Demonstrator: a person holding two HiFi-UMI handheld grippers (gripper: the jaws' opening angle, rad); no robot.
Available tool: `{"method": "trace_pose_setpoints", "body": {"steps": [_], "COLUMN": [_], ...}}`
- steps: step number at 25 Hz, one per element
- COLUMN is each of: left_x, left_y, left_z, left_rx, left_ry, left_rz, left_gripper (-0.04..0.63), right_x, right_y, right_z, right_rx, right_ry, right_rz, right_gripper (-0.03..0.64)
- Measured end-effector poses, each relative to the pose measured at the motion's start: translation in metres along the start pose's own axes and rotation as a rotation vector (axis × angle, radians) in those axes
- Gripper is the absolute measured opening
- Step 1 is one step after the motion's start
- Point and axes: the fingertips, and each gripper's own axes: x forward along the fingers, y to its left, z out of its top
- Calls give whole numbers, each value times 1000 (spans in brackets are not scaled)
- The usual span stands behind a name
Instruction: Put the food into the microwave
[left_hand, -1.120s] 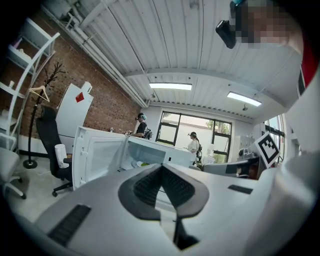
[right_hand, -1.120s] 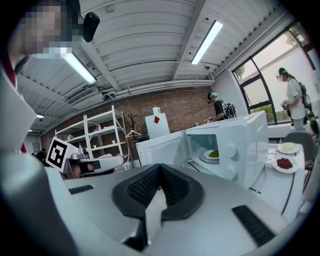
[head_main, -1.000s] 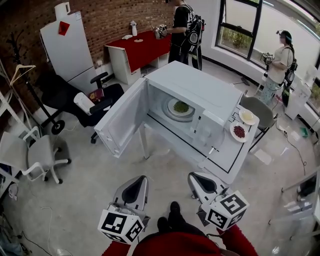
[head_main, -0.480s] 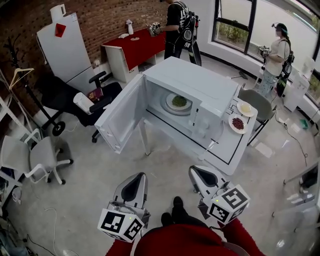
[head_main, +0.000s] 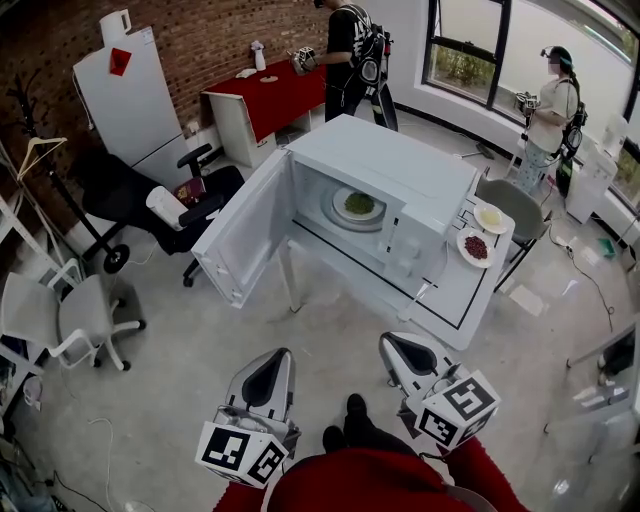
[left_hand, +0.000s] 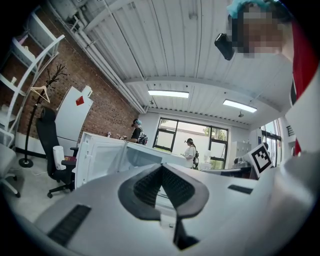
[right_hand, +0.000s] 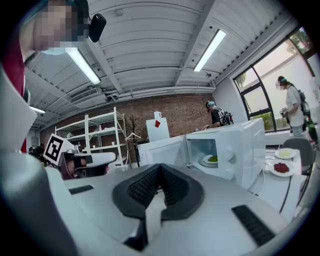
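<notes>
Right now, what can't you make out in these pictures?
- Head view: what the green food in the microwave and the red food on the table are; too small.
- Left gripper view: the green food, hidden behind the left tongs.
- Head view: the person's hands; none show above the bottom edge.

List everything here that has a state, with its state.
White microwave oven: door swung open.
White plate of green food: inside the microwave.
White plate of red food: on the white table, outside.
White plate of pale food: on the table, outside.
Left gripper: shut, empty.
Right gripper: shut, empty.
</notes>
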Motion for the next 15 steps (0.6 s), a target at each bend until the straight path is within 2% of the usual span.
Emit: {"method": "trace_pose_setpoints", "body": {"steps": [11,15], "left_x": [-2,-9], "left_y": [2,6], "left_z": [0,-5], "left_rx": [2,-11], "left_ry": [-5,5], "left_rz": [1,26], "left_gripper": [9,9], "right_x": [-1,3], "right_y": [2,8], "right_z": [-4,-10], "right_rx": [9,22], "right_ry": [9,20], "right_rz": [-12,8], "right_gripper": [14,14]}}
